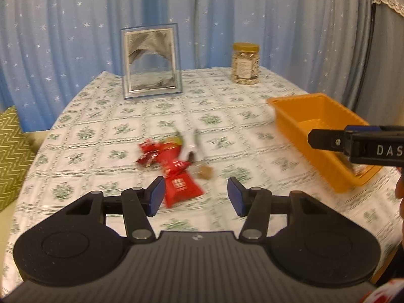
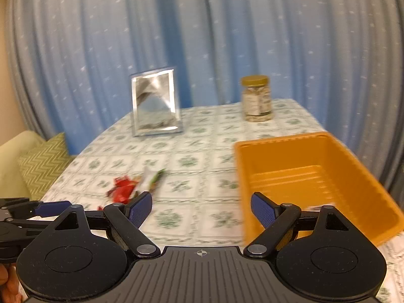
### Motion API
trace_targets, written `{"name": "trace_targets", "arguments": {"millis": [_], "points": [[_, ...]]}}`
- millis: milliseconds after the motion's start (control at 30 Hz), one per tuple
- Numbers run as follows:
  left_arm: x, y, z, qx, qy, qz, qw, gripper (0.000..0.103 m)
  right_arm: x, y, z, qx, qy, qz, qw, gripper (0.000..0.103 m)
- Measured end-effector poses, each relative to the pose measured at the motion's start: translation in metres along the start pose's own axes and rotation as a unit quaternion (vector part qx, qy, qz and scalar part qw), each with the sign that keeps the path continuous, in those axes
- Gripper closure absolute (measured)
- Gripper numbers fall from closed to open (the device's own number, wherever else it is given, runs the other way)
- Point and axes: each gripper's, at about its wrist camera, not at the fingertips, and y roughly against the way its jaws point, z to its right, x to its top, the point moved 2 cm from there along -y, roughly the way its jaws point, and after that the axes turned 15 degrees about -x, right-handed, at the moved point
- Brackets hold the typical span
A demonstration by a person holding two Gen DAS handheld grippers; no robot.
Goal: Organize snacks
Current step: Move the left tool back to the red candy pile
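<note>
Red snack packets [image 1: 174, 166] lie in a small pile mid-table, with a white-and-green packet [image 1: 194, 141] and a small brown snack [image 1: 205, 171] beside them. The pile also shows in the right wrist view [image 2: 123, 189]. My left gripper [image 1: 197, 195] is open and empty, hovering just in front of the red packets. An orange bin [image 1: 320, 136] stands at the right. My right gripper [image 2: 202, 209] is open and empty, over the bin's near left corner [image 2: 315, 176]; it shows from the side in the left wrist view [image 1: 313, 139]. A snack lies in the bin's near end.
A glass picture frame [image 1: 151, 60] stands at the back of the table. A jar [image 1: 245, 63] with a gold lid stands at the back right. A green cushion [image 1: 12, 151] lies left of the table. Blue starred curtains hang behind.
</note>
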Motion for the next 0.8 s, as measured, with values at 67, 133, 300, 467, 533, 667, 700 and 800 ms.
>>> {"name": "trace_targets", "arguments": {"millis": [67,133,300,467,533,667,700,800], "points": [[-0.003,0.001,-0.01,0.003,-0.003,-0.004,1.0,0.052,-0.001,-0.004,-0.013,0.007,0.012,-0.001,1.0,0.018],[-0.006,-0.001,-0.021,0.003,-0.001,-0.011,0.9999,0.052,-0.002,-0.009,-0.024,0.016,0.021,-0.005,1.0,0.018],[-0.009,-0.014,-0.041,-0.008,0.002,-0.025,0.9997,0.05,-0.008,-0.026,-0.042,0.026,0.038,-0.024,0.999,0.018],[-0.01,-0.033,-0.06,-0.019,0.012,-0.038,0.999,0.05,-0.014,-0.046,-0.052,0.023,0.048,-0.045,0.998,0.018],[-0.009,-0.044,-0.068,-0.027,0.023,-0.043,0.9984,0.05,-0.017,-0.055,-0.054,0.02,0.049,-0.054,0.997,0.018],[-0.005,-0.062,-0.078,-0.054,0.046,-0.048,0.9964,0.05,-0.02,-0.07,-0.055,0.013,0.046,-0.066,0.997,0.018],[-0.005,-0.066,-0.078,-0.058,0.046,-0.049,0.9961,0.05,-0.02,-0.074,-0.055,0.012,0.045,-0.069,0.997,0.018],[-0.003,-0.079,-0.079,-0.065,0.046,-0.056,0.9953,0.05,-0.022,-0.082,-0.054,0.004,0.04,-0.078,0.996,0.018]]}}
